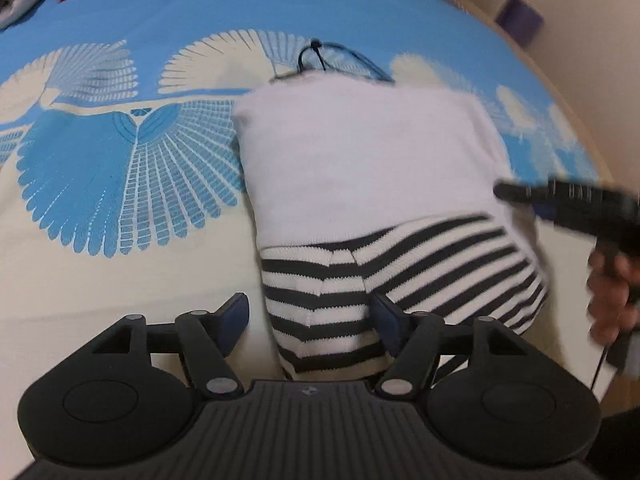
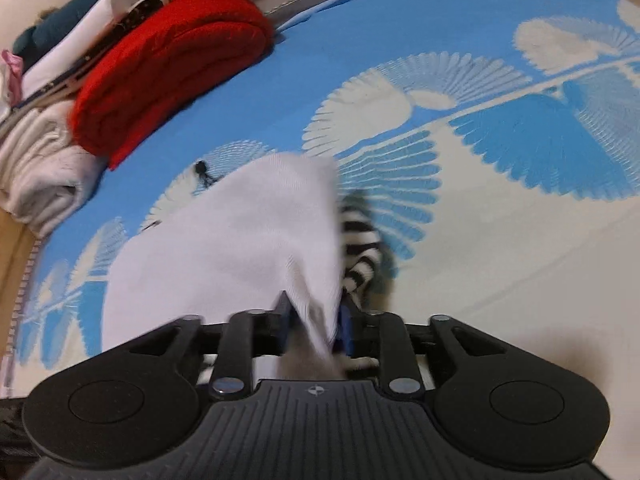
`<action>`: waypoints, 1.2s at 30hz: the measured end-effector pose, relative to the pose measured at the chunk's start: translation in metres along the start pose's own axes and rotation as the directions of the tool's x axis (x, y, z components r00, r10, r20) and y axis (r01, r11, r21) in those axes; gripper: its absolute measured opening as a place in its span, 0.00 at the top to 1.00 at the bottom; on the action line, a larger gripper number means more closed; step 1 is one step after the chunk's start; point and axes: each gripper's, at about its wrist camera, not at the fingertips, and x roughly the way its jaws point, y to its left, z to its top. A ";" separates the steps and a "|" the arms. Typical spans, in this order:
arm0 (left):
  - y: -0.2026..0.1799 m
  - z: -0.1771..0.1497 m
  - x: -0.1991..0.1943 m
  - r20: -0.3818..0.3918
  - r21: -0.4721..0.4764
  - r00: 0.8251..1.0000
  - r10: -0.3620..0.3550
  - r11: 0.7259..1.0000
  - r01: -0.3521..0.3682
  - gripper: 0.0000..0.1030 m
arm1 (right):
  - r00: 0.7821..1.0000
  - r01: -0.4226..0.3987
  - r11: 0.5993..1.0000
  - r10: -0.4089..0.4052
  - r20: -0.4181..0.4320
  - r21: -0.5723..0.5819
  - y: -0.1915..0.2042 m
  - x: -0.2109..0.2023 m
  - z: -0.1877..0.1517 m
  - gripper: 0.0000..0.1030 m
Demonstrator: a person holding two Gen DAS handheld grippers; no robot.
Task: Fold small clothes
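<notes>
Your small garment (image 1: 368, 168), white on the body with black-and-white striped sleeves (image 1: 360, 280), lies folded on the blue-and-cream patterned bedspread (image 1: 120, 168), its striped part nearest your left gripper (image 1: 312, 320). That left gripper stands apart with both blue pads (image 1: 234, 320) showing; the striped fabric sits between them, the right-hand pad right at the cloth's edge and the left-hand pad clear of it with bedspread showing in the gap, so it is not clamping anything. From the left wrist view you can also see your right gripper (image 1: 560, 200) coming in from the right edge, blurred, over the far side of the garment, with your hand (image 1: 612, 292) wrapped round its handle. In the right wrist view your right gripper (image 2: 314, 320) has its pads drawn close with a fold of the white cloth (image 2: 224, 248) passing between them, lifted off the bedspread (the picture is smeared there, so how firmly the pads bite is hard to judge, but the cloth hangs from them). A bit of striped sleeve (image 2: 362, 252) peeks out behind that raised fold. At the far edge of the bedspread sits a folded red garment (image 2: 172, 68) beside a pile of white and dark clothes (image 2: 44, 152). A black cord (image 1: 316, 56) lies just beyond the garment's far edge.
</notes>
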 end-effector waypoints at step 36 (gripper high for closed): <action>-0.145 -0.178 -0.182 0.404 -0.120 0.854 0.329 0.944 -0.307 0.01 | 0.945 0.141 0.941 -0.035 0.326 -0.307 0.030 -0.250 -0.175 0.25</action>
